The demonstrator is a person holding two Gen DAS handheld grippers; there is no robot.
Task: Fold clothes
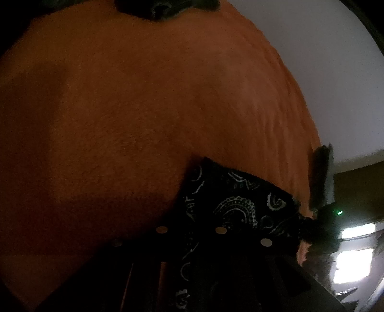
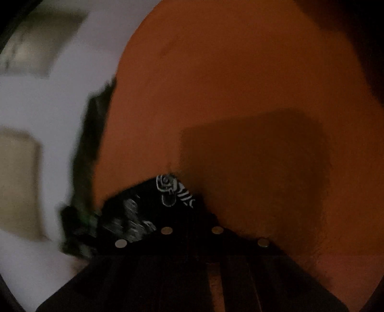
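Note:
A black bandana (image 1: 237, 199) with a white paisley print hangs stretched just over an orange blanket (image 1: 120, 108). My left gripper (image 1: 192, 230) is shut on one end of it, and the cloth runs out of the dark jaws towards the right. At the bandana's far corner the right gripper (image 1: 321, 223) shows as a dark blurred shape with a green light. In the right wrist view a crumpled bit of the bandana (image 2: 168, 189) sticks out of the right gripper (image 2: 192, 216), which is shut on it. The left gripper (image 2: 79, 216) is a blur at the left.
The orange blanket (image 2: 240, 84) fills most of both views. A dark crumpled garment (image 1: 163, 9) lies at its far edge. A pale wall (image 1: 324, 72) stands beyond the blanket's right side, with a bright patch of light (image 1: 352, 252) low on the right.

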